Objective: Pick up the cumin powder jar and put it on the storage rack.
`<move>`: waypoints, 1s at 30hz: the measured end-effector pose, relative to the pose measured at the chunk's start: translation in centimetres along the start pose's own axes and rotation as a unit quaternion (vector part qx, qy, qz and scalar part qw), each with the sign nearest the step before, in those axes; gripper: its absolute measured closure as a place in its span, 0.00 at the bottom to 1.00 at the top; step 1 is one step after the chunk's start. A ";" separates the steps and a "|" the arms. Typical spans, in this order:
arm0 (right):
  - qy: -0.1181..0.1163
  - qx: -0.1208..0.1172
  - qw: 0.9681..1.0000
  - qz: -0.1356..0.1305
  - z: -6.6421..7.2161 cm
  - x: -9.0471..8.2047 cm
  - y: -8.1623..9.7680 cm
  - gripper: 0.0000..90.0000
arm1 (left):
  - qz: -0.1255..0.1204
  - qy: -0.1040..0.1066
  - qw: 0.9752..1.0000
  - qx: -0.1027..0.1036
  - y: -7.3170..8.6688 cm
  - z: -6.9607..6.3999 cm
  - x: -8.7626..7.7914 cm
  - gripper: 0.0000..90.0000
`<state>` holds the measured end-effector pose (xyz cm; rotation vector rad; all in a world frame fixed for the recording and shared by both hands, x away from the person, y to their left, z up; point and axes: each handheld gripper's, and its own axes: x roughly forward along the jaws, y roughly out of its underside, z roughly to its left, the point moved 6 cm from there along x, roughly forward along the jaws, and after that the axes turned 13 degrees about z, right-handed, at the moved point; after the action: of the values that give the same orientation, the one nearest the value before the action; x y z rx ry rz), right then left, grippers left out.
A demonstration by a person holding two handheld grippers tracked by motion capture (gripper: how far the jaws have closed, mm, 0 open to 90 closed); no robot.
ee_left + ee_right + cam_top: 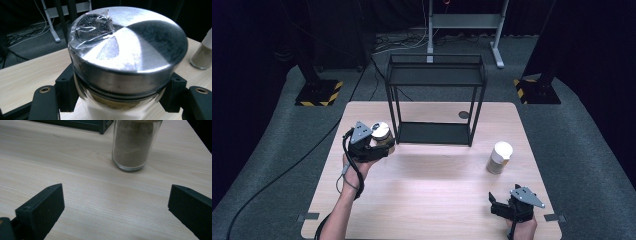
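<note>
My left gripper (379, 144) is shut on a glass jar (382, 136) with a brushed metal lid (130, 50), held above the table's left side near the black wire shelf (434, 100). In the left gripper view the jaws clamp the jar just under the lid, and brownish contents show through the glass. A second glass jar (500, 158) of tan powder with a white lid stands on the right of the table; it also appears in the right gripper view as jar (131, 145). My right gripper (502, 206) rests open near the front right edge, short of that jar, nothing between its jaws.
The two-tier black shelf stands at the table's (432, 195) far middle, its lower tier (434, 133) on the wood. A small round grommet (463, 115) sits behind it. Beyond the table are a grey stand (464, 22) and floor cables.
</note>
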<state>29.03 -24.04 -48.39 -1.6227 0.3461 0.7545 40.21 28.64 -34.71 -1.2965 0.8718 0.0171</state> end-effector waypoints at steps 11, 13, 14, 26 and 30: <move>0.001 -0.006 1.000 0.009 0.1 0.1 -0.2 0.00 | -0.005 0.016 1.000 0.013 -2.3 0.2 0.3 0.34; 0.002 -0.006 1.000 0.008 0.1 0.1 -0.2 0.00 | -0.004 0.020 1.000 0.015 -2.5 0.2 0.5 0.34; 0.002 -0.006 1.000 0.008 0.1 0.1 -0.2 0.00 | -0.003 0.021 1.000 0.017 -2.6 0.2 0.5 0.34; 0.003 -0.011 1.000 0.013 0.2 0.2 -0.3 0.00 | -0.005 0.035 0.999 0.010 -4.2 0.9 0.6 0.34; 0.004 -0.008 1.000 0.011 0.2 0.1 -0.3 0.00 | -0.002 0.038 0.999 0.014 -4.8 0.9 0.8 0.34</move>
<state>29.22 -23.77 -48.26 -1.6394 0.3644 0.7692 43.51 27.55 -31.15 -1.2786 0.9305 -0.0476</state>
